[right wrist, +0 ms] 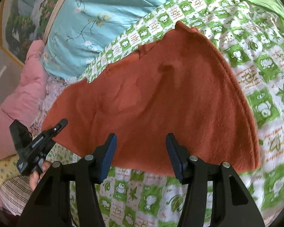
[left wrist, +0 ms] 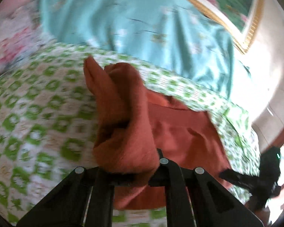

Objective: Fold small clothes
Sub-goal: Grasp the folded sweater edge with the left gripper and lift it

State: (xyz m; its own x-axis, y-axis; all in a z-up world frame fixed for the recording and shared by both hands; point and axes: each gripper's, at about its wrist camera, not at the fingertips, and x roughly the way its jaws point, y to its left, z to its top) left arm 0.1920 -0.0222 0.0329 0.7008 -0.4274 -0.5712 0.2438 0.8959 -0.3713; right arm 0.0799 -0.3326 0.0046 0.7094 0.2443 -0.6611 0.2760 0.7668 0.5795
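Observation:
A rust-orange fleece garment [right wrist: 161, 98] lies on a green and white patterned quilt [right wrist: 265, 87]. My left gripper [left wrist: 128, 172] is shut on a bunched fold of the garment [left wrist: 121, 117] and holds it lifted above the quilt [left wrist: 37, 113]. In the right wrist view the left gripper [right wrist: 63, 122] pinches the garment's left edge. My right gripper [right wrist: 141, 151] is open, its blue-padded fingers [right wrist: 108, 155] just over the garment's near edge, holding nothing. The right gripper also shows at the lower right of the left wrist view [left wrist: 222, 175].
A light blue floral duvet [right wrist: 89, 19] lies behind the quilt. Pink bedding [right wrist: 22, 94] and a striped cloth [right wrist: 13, 193] lie at the left. A framed picture [left wrist: 227, 3] hangs on the wall behind the bed.

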